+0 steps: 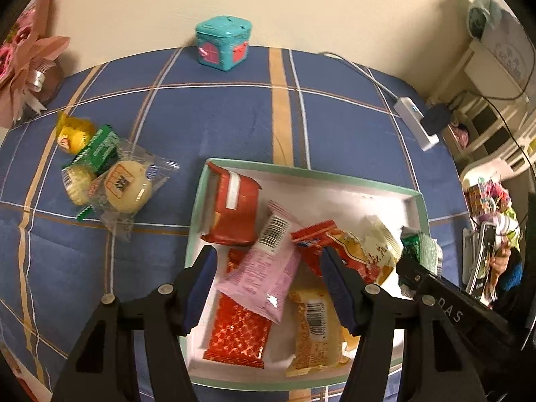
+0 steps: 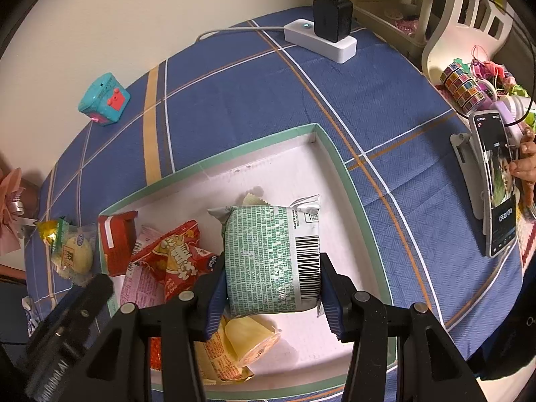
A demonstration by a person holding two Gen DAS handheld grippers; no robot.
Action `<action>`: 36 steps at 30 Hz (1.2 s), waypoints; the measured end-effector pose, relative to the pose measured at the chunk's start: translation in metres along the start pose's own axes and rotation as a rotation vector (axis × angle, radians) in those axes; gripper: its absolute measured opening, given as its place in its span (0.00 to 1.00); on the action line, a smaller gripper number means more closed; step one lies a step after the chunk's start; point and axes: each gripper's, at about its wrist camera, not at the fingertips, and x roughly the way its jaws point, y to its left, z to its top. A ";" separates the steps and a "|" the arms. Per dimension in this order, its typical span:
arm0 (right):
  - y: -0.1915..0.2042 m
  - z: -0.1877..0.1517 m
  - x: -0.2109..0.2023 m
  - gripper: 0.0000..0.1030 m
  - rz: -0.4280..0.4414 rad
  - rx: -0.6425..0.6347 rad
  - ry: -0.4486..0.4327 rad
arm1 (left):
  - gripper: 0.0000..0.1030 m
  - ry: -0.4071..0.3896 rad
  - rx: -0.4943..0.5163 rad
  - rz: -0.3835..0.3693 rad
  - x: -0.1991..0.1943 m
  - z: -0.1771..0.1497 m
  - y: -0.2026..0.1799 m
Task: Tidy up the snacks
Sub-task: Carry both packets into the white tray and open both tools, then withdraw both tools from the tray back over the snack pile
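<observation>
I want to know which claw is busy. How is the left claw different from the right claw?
The left claw is open and holds nothing, while the right claw is shut on a green snack packet. The left claw hangs over the pink packet lying in the box; the right claw keeps its green packet above the box floor. Both are black with blue pads and point down at the box.

Blue plaid cloth (image 1: 234, 124) covers whole surface. Teal toy cube (image 1: 223, 43) with pink doors sits at far edge by wall. White power strip (image 2: 320, 41) near corner, black charger (image 2: 332, 18) plugged in, cable trailing along wall. Phone (image 2: 497, 184) propped on stand at right edge, screen lit. Pink paper flower thing (image 1: 25, 57) far left. Roll of colourful tape (image 2: 464, 85) behind phone.
</observation>
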 end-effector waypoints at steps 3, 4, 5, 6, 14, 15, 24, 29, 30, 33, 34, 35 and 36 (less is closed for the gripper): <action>0.000 0.000 0.001 0.51 0.000 0.000 0.002 | 0.63 -0.018 -0.019 0.032 -0.002 0.003 0.009; 0.000 0.000 0.002 0.51 0.000 -0.001 0.004 | 0.63 -0.022 -0.026 0.043 -0.003 0.003 0.012; 0.001 0.000 0.003 0.51 0.001 -0.002 0.007 | 0.63 -0.026 -0.032 0.051 -0.003 0.004 0.015; 0.001 0.000 0.003 0.51 0.001 -0.003 0.009 | 0.64 -0.030 -0.038 0.058 -0.004 0.005 0.018; 0.005 0.001 0.005 0.51 0.001 -0.021 0.009 | 0.64 -0.036 -0.109 0.064 -0.006 0.009 0.046; 0.005 0.001 0.005 0.51 0.001 -0.021 0.008 | 0.65 -0.036 -0.114 0.065 -0.006 0.010 0.048; 0.005 0.000 0.001 0.68 0.024 -0.012 -0.004 | 0.83 -0.046 -0.148 0.085 -0.008 0.010 0.060; 0.011 -0.001 -0.003 0.73 0.024 -0.032 -0.019 | 0.90 -0.056 -0.144 0.115 -0.008 0.010 0.063; 0.012 -0.001 -0.003 0.75 0.025 -0.033 -0.020 | 0.95 -0.057 -0.143 0.124 -0.008 0.010 0.064; 0.016 -0.001 -0.001 0.94 0.028 -0.038 -0.024 | 0.95 -0.065 -0.149 0.145 -0.008 0.011 0.070; 0.018 -0.001 -0.001 0.97 0.026 -0.041 -0.027 | 0.96 -0.066 -0.153 0.148 -0.008 0.011 0.072; 0.019 -0.001 -0.001 0.97 0.024 -0.044 -0.029 | 0.96 -0.066 -0.156 0.151 -0.008 0.012 0.074; 0.020 -0.001 -0.002 0.98 0.022 -0.046 -0.030 | 0.96 -0.066 -0.159 0.155 -0.008 0.012 0.076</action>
